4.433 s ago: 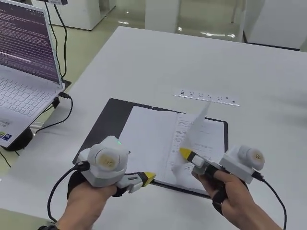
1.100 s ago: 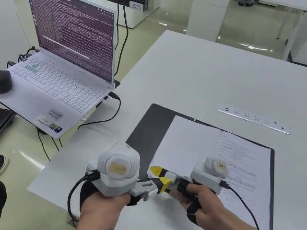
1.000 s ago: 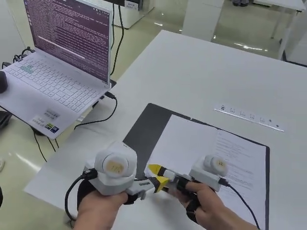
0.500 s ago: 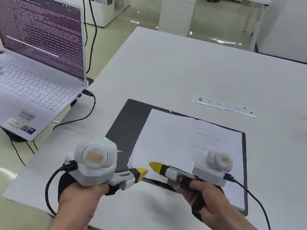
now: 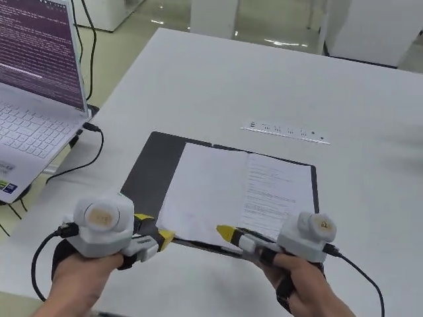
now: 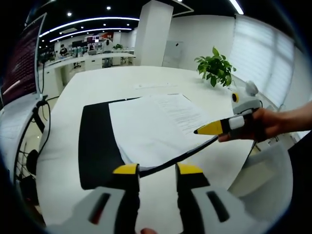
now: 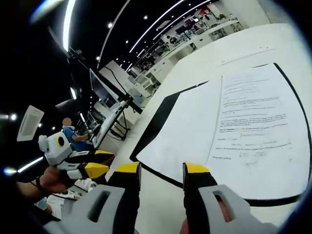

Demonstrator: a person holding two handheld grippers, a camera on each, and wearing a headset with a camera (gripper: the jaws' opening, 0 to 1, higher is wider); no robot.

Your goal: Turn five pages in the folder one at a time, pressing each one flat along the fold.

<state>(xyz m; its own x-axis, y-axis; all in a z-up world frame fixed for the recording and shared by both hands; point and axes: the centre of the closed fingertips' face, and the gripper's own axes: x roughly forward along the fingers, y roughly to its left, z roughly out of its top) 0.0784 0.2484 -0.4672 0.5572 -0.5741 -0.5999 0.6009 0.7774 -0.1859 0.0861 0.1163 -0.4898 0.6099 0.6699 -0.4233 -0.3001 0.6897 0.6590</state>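
An open folder (image 5: 149, 173) lies on the white table (image 5: 264, 79), with a laptop (image 5: 33, 92) to its left. The jaws of the left gripper (image 5: 162, 236) and the right gripper (image 5: 226, 231) stand apart.

1. left hand-held gripper (image 5: 155, 228): gripped from below and behind by the left hand (image 5: 79, 281) and held low, with the jaws pointing right. The yellow-tipped jaws stand parted, with a clear gap between them in the left gripper view.

2. right hand-held gripper (image 5: 226, 231): held in the right hand (image 5: 301, 281), whose fingers wrap round the body, with the jaws pointing left. The jaws stand parted, level and side by side in the right gripper view.

3. Relation: the two sets of tips face each other, near but apart.
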